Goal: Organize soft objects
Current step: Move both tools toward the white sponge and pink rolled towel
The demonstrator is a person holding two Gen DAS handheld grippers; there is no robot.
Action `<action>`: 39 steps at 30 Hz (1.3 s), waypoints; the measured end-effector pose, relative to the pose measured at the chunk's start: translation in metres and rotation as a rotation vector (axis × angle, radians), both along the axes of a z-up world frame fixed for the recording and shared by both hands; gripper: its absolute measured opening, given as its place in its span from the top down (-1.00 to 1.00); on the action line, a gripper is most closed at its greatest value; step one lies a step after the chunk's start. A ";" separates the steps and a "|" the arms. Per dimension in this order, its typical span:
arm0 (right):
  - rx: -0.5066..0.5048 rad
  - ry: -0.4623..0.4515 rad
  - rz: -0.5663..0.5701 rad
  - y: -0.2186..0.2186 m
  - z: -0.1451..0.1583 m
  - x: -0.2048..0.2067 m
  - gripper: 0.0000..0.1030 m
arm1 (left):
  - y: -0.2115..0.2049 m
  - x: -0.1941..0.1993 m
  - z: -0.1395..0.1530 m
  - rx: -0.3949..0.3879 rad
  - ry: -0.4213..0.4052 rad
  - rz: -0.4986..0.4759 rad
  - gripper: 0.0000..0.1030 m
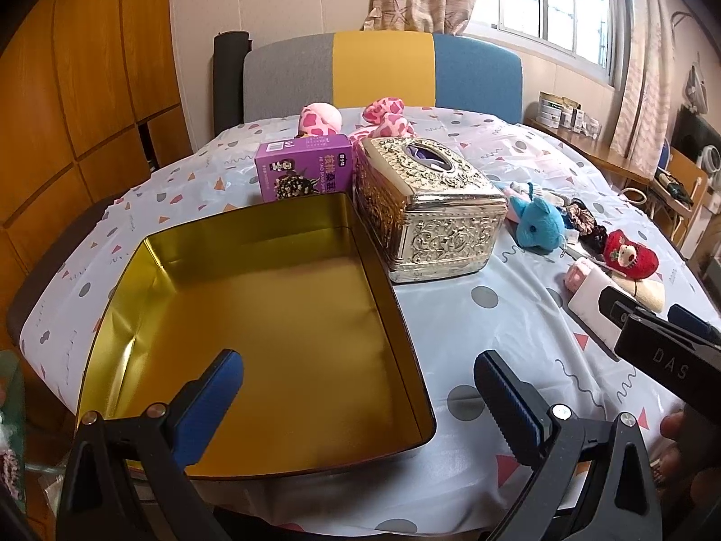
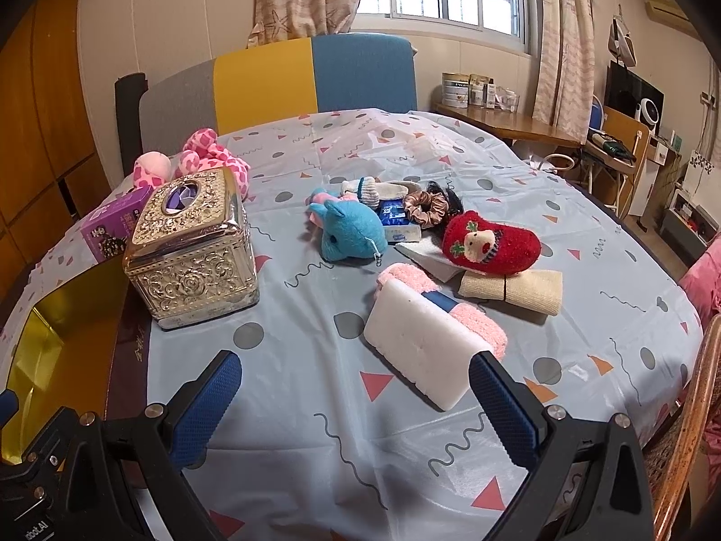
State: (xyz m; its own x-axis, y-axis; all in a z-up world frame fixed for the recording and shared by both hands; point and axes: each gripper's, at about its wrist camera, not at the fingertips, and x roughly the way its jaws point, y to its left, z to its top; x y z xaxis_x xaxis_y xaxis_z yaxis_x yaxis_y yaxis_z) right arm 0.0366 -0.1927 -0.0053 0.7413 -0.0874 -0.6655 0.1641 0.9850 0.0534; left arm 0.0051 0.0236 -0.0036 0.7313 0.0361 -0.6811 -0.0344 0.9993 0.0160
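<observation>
An open gold tin box [image 1: 270, 315] lies empty on the table; its corner shows at the left of the right wrist view [image 2: 49, 342]. My left gripper [image 1: 360, 387] is open over its near right edge. My right gripper [image 2: 353, 387] is open and empty, just short of a white sponge block [image 2: 423, 338]. Behind the block lie a pink fluffy cloth [image 2: 473, 320], a beige folded cloth [image 2: 513, 291], a red plush slipper [image 2: 491, 243], a blue plush toy [image 2: 351, 230] and a scrunchie [image 2: 423, 209]. A pink spotted plush [image 2: 203, 158] lies at the back left.
An ornate gold tissue box [image 2: 193, 252] stands between the tin and the soft things. A purple carton [image 1: 302, 171] stands behind the tin. A chair with a grey, yellow and blue back [image 2: 288, 85] stands at the table's far side. A side desk [image 2: 509, 121] is at the right.
</observation>
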 end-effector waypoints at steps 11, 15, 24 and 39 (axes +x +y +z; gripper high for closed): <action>-0.001 -0.010 -0.011 -0.007 0.004 0.000 -1.00 | -0.006 -0.002 0.002 0.019 -0.001 -0.017 -0.99; 0.006 -0.015 -0.018 -0.012 0.006 0.001 -1.00 | -0.010 -0.002 0.001 0.028 0.000 -0.025 -0.99; 0.015 -0.028 -0.038 -0.026 0.011 0.005 -1.00 | -0.022 -0.001 0.003 0.061 -0.007 -0.062 -0.99; 0.055 -0.043 -0.097 -0.057 0.016 0.009 -1.00 | -0.036 0.002 -0.002 0.084 0.004 -0.104 -0.99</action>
